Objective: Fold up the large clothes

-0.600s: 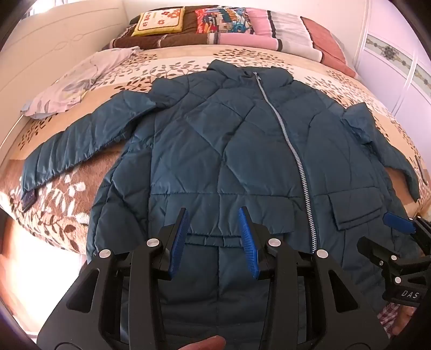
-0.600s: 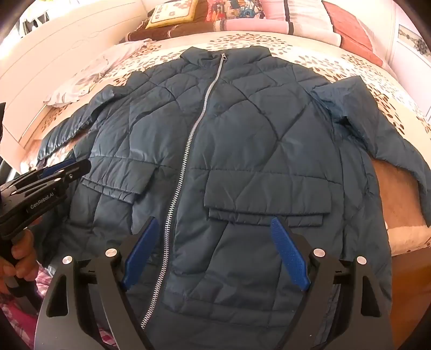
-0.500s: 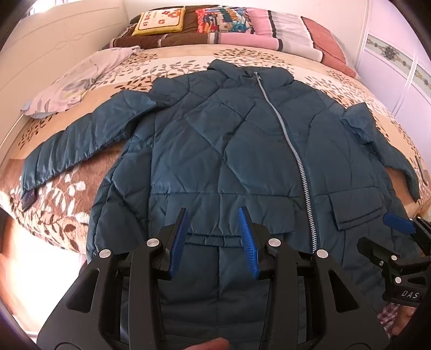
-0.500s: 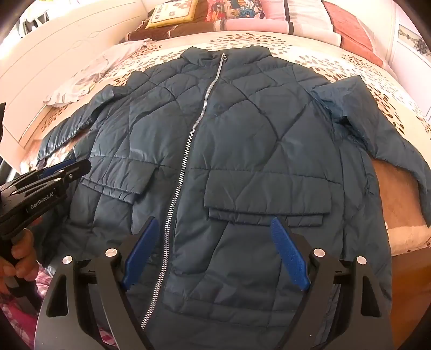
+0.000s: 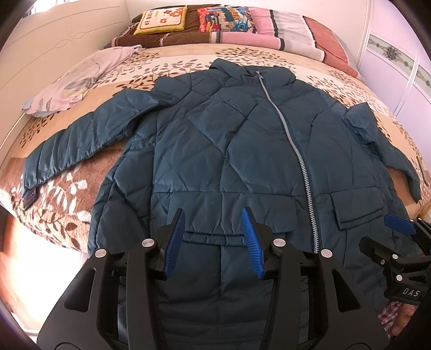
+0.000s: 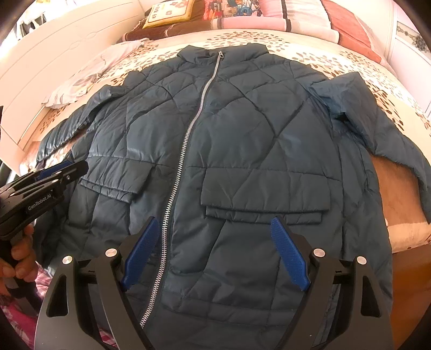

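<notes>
A dark teal quilted jacket (image 5: 215,140) lies face up and zipped on the bed, collar away from me, both sleeves spread out to the sides. It also fills the right wrist view (image 6: 242,129). My left gripper (image 5: 214,215) is open and empty, hovering over the jacket's lower left pocket. My right gripper (image 6: 214,226) is open wide and empty above the lower hem, between the zipper (image 6: 186,140) and the right pocket flap (image 6: 264,188). Each gripper shows at the edge of the other's view.
The bed (image 5: 167,67) has a leaf-patterned cover. A pale garment (image 5: 78,83) lies at the left. Cushions and folded blankets (image 5: 229,24) are stacked at the head. A white headboard panel (image 5: 54,40) runs along the left and a wardrobe (image 5: 398,53) at the right.
</notes>
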